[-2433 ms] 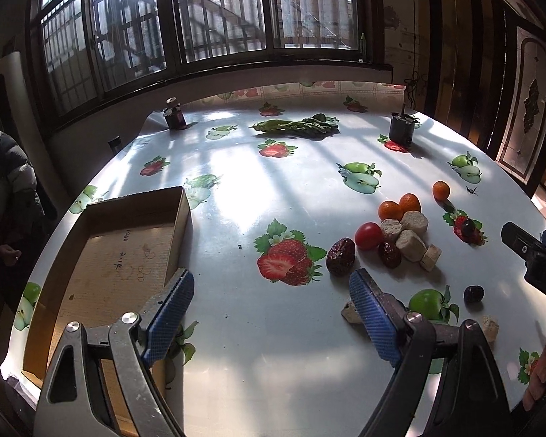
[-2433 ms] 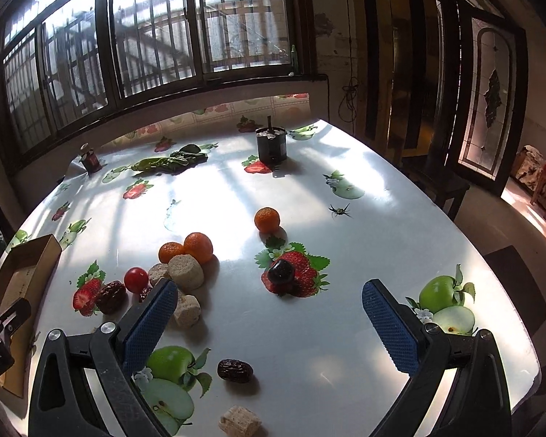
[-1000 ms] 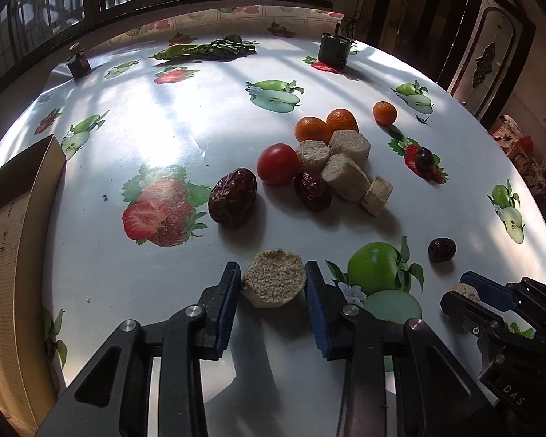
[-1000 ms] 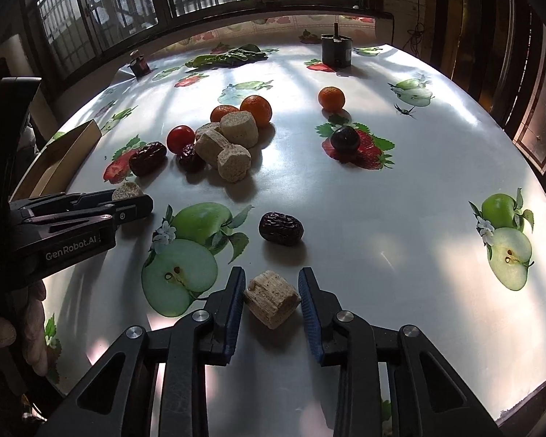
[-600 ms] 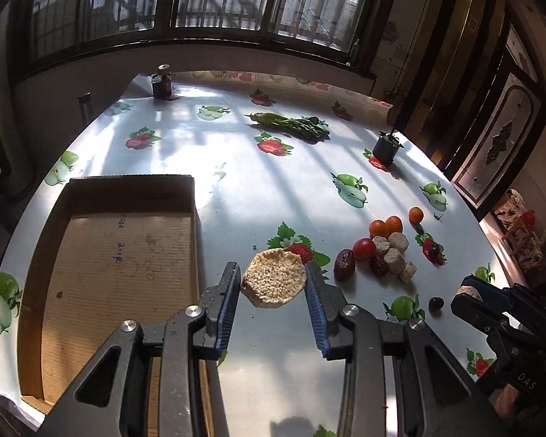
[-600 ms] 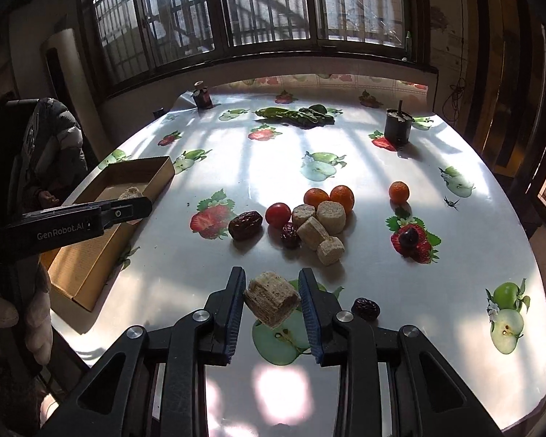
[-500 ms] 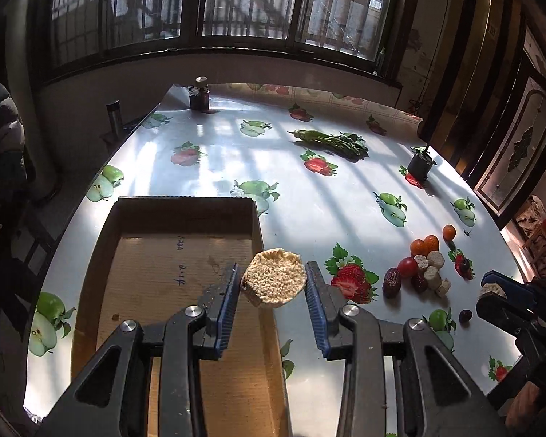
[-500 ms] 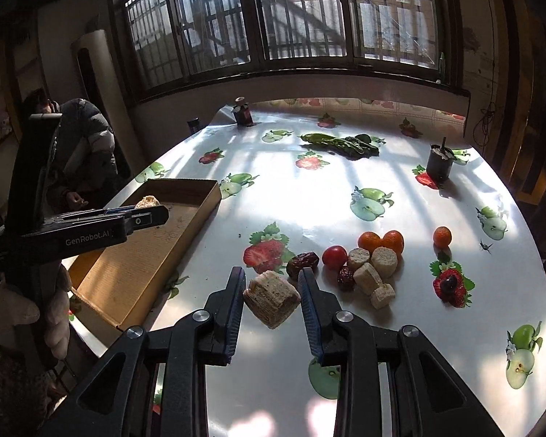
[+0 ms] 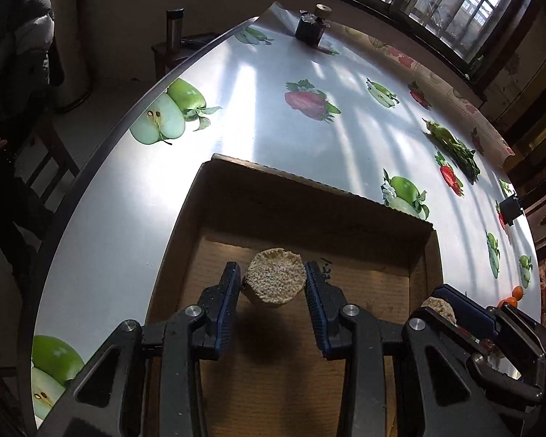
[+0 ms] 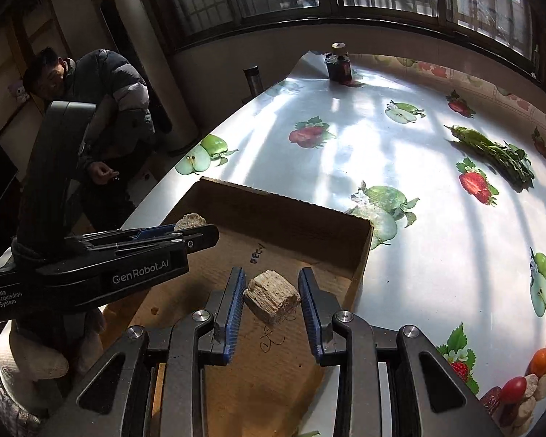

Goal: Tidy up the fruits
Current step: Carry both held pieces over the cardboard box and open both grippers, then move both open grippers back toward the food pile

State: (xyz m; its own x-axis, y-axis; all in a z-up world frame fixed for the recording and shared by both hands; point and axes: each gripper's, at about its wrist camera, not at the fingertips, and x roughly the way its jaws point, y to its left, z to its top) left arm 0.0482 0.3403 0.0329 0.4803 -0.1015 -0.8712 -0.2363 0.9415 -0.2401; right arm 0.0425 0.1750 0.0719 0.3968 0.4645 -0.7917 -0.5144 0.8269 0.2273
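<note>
Left wrist view: left tongs (image 9: 273, 284) gripping a round, grainy tan piece (image 9: 275, 282) between both blue pads (image 9: 228, 291), suspended above the floor of the open cardboard box (image 9: 309, 196), casting a shadow just beneath. Box sitting on the worktop (image 9: 236, 109) covered with a fruit-print cloth, near its left edge. Right tongs (image 9: 451, 302) entering at the lower right over the box's right wall, closing on a pale rough chunk (image 9: 438, 306). Small dark jar (image 9: 311, 29) standing at the far end of the worktop; leafy greens (image 9: 451, 145) lying well apart to the right. Right wrist view: right tongs (image 10: 271, 300) clamping the rough chunk (image 10: 271, 296), tilted, between both pads, hanging over the box (image 10: 291, 211) interior near its right wall. Left tongs (image 10: 191, 233) reaching in from the left, pinching the round piece (image 10: 190, 220) over the box's left side. Remaining fruits (image 10: 527, 382), among them oranges and a red tomato, clustering at the lower right corner on the worktop (image 10: 436, 255), outside the box.
</note>
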